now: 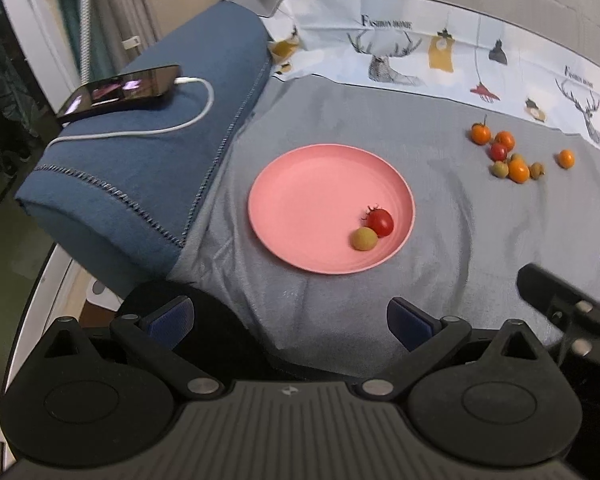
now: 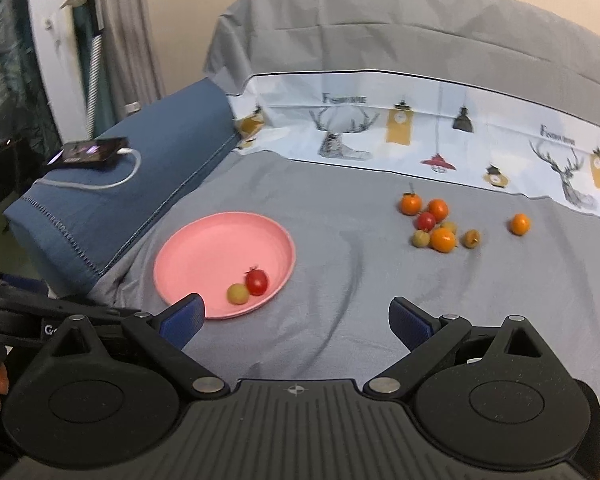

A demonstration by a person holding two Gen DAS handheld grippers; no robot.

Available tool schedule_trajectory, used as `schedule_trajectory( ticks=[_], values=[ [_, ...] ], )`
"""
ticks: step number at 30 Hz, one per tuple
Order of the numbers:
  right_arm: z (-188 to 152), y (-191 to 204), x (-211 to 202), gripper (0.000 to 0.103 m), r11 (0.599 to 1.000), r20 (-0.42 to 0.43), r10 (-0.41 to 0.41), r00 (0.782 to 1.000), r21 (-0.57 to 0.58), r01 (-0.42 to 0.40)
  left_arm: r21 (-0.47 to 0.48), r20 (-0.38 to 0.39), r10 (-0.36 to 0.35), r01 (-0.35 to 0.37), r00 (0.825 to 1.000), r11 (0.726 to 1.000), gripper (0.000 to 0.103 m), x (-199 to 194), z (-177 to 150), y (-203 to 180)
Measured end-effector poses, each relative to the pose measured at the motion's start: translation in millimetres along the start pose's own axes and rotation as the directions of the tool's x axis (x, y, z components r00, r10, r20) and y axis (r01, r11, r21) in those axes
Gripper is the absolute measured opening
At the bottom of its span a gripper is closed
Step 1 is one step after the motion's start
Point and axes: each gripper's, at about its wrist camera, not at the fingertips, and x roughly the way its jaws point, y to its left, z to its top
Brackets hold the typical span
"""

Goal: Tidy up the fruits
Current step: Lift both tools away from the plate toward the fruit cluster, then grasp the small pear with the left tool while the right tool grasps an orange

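From the left wrist view, the left gripper point(image 1: 290, 318) is seen with its jaws spread wide and nothing between them, held above the near edge of the bed point(image 1: 440, 240). A pink plate point(image 1: 300, 200) lies on the grey sheet towards the left side of the bed, just beside a blue pillow point(image 1: 140, 168) on which a phone point(image 1: 120, 90) is charging. Two fruits are counted in the plate, touching each other near its right rim: one red tomato point(image 1: 380, 222) and one green fruit point(image 1: 365, 239). Towards the far right of the bed a loose cluster point(image 1: 508, 156) is seen, with one orange fruit point(image 1: 566, 159) set slightly apart from it.

From the right wrist view, the right gripper point(image 2: 296, 318) is likewise seen released and empty, over the near edge of the bed, its left finger overlapping the plate's near rim in the picture. In the loose group, four orange fruits are counted, the stray one point(image 2: 520, 224) included, one red tomato point(image 2: 426, 221), and three greenish ones, though the one half hidden behind the others may be miscounted.

The task is judged to be at an early stage: two fruits are placed and about eight are left on the sheet, well apart from the plate
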Motion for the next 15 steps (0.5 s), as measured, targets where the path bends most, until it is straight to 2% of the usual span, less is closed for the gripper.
schedule_trajectory(
  ticks=[8, 15],
  values=[
    [-2, -58, 11, 0.1, 0.987, -0.004, -0.08, 0.997, 0.139, 0.08, 0.136, -0.023, -0.009, 0.012, 1.0, 0.991, 0.103, 20, 25, -48],
    [-4, -132, 30, 0.1, 0.949, -0.011, -0.228, 0.973, 0.223, 0.225, 0.207, -0.014, -0.063, 0.064, 0.998, 0.976, 0.103, 52, 65, -107]
  ],
)
